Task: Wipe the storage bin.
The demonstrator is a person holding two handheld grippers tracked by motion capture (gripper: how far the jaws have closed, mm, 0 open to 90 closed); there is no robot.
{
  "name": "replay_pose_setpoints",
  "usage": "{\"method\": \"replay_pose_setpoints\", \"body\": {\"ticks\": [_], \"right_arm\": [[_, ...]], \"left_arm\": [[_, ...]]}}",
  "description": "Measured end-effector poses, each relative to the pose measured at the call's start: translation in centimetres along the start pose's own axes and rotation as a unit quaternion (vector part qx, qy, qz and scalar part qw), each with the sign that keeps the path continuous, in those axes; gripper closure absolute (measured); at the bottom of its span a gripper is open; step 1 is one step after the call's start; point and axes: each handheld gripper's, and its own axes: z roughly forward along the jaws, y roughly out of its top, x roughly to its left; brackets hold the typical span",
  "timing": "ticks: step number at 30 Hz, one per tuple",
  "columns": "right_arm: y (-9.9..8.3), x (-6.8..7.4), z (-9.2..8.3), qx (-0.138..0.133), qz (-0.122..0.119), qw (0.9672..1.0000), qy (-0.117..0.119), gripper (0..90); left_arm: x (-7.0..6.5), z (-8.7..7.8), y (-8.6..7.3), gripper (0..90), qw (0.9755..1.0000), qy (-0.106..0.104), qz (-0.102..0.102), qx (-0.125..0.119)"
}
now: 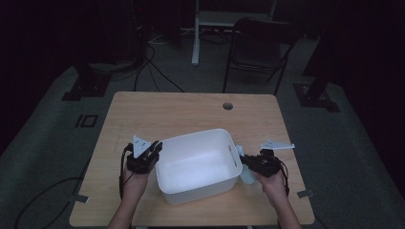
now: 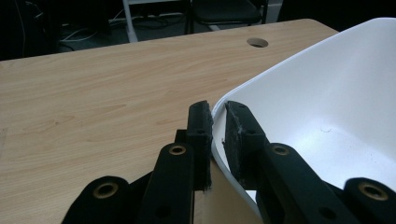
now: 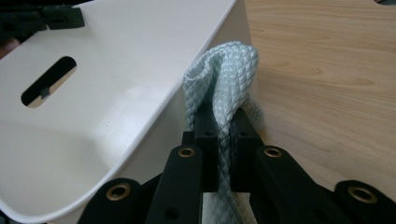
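1. One white tub (image 1: 198, 164) is sitting on one wooden table (image 1: 191, 109), a little toward six o'clock of the table's middle in the high view.
2. The tub's long axis is running roughly from nine o'clock to three o'clock, tilted slightly so the right end is lying nearer twelve; its open mouth is facing up.
3. One handle slot (image 3: 48, 80) is showing in the tub's end wall in the right gripper view.
4. One pale blue cloth (image 3: 224, 79) with a diamond weave is bunching up against the outside of the tub's three o'clock end, just beside that wall.
5. Two grippers are working: the left gripper (image 2: 217, 116) is pinching the tub's rim at the nine o'clock end, jaws narrow, one pad outside the wall and one inside.
6. The right gripper (image 3: 223, 123) is clamping the cloth, jaws nearly together, with the fabric folding upward out of them.
7. One round hole (image 1: 228, 106) is lying in the table toward one o'clock of the tub.
8. One dark chair (image 1: 258, 45) is standing beyond the table at twelve o'clock.
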Motion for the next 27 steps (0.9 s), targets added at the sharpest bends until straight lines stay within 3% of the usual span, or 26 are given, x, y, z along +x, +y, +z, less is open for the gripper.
{"method": "replay_pose_setpoints", "body": {"ticks": [5,13,21,27], "right_arm": [[0.8,-0.2,-0.3,-0.023,0.004,0.9996,0.014,85.0],[0.3,-1.4,1.4,0.0,0.025,0.9995,0.02,85.0],[1.2,-1.6,1.9,-0.012,0.017,0.9997,0.012,85.0],[1.2,-2.5,3.1,0.0,0.034,0.9993,0.015,85.0]], "left_arm": [[0.0,0.0,0.0,80.2,1.0,-0.001,0.0,0.0],[0.0,0.0,0.0,80.2,1.0,0.001,-0.001,0.001],[-0.1,0.1,0.1,80.2,1.0,-0.001,0.001,0.003],[0.0,0.1,0.1,80.2,1.0,-0.004,0.001,0.003]]}}
